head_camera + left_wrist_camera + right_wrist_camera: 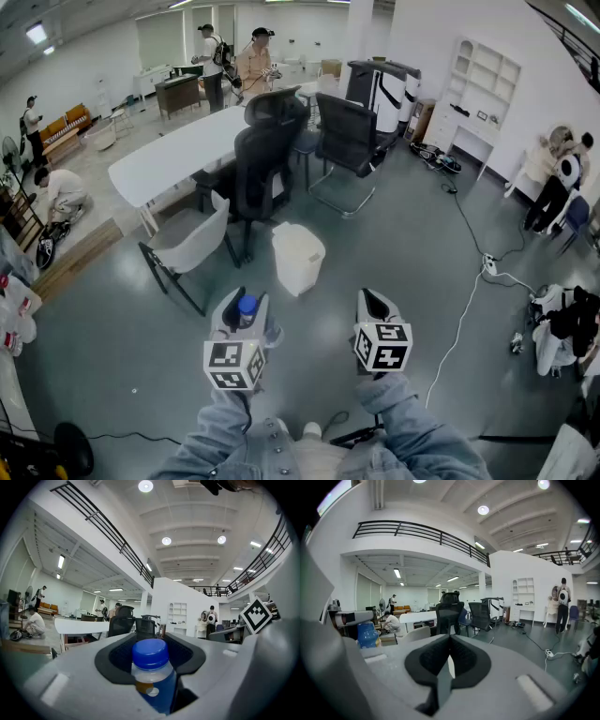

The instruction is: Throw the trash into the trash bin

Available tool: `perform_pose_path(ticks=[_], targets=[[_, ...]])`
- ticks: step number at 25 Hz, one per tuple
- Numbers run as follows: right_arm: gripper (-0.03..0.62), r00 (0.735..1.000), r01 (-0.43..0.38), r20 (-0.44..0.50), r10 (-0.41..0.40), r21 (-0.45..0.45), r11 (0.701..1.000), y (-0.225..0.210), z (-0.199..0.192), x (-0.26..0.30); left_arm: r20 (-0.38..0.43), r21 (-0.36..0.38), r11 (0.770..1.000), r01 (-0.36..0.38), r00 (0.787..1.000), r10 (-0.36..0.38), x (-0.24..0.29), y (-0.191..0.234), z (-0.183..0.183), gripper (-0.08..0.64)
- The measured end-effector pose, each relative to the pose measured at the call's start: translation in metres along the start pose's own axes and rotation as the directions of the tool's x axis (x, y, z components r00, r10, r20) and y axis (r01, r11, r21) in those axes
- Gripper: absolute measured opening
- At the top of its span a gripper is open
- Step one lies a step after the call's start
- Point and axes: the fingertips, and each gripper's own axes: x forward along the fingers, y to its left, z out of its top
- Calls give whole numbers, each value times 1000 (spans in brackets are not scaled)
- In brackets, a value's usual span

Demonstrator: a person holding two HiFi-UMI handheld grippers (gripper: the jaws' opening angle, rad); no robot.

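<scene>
Left gripper (244, 298) is clamped on a blue-capped bottle (152, 679); it has an orange label band, print not legible. Right gripper (377, 302) is closed with nothing in it. White trash bin (298, 258) stands on the floor just beyond both, near the chairs.

Open floor (314, 323) up to white trash bin (298, 258), pale chair (192, 246) just left, black office chair (265, 159) behind

Open office floor around a long white table (178, 150)
Two black office chairs (262, 155) stand at the table, and a pale chair (192, 246) is just beside its near end. A white shelf unit (478, 89) lines the right wall. A power strip (489, 265) and its cable (459, 328) lie on the grey floor (403, 234). Two standing people (255, 58) are at the far end.
</scene>
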Motion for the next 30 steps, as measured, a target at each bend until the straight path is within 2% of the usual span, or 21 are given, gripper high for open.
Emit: perform_pose_path(ticks=[6, 19, 24, 30], targets=[[3, 1000, -10, 6, 10, 23, 1000, 5, -1, 6, -9, 4, 1000, 22, 1000, -22, 1, 2, -3, 199], [3, 999, 37, -20, -36, 32, 999, 13, -10, 16, -15, -4, 997, 78, 997, -78, 11, 18, -10, 199], [3, 998, 52, -41, -51, 41, 998, 2, -14, 25, -31, -18, 996, 91, 995, -91, 26, 19, -16, 199], [3, 997, 49, -58, -46, 58, 997, -18, -14, 60, -61, -33, 994, 105, 992, -107, 63, 20, -26, 199]])
